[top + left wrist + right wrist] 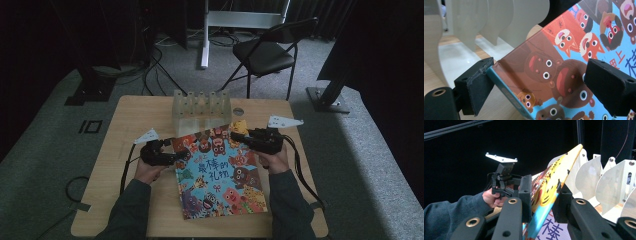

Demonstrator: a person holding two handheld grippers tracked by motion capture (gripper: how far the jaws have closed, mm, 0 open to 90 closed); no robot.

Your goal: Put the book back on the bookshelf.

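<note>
the book (220, 172) lies on the table (125, 150), its far edge lifted a little toward the rack (201, 107) of white dividers just behind it. i judge the step in hand is to raise the book and stand it in one slot of this rack.

the right gripper (544, 195) is closed on the far right corner of the book; in its own view the two black jaws press on both faces of the cover, and the corner points up toward the dividers (609, 182). the left gripper (536, 82) is at the far left corner. its jaws stand wide, one at the spine side and one over the cover, and the pads do not press on the book (564, 62); it holds nothing now.

to do it well, i think the left gripper should first close firmly on its corner, so the book does not swing around the right grip alone. then both hands should lift together and keep the book flat, not twisted. the lower edge should be aimed between two dividers, not on top of one. the cover looks glossy, so a weak hold may slip; a deeper bite on the corner would be safer. release only when the book rests in the slot.
</note>
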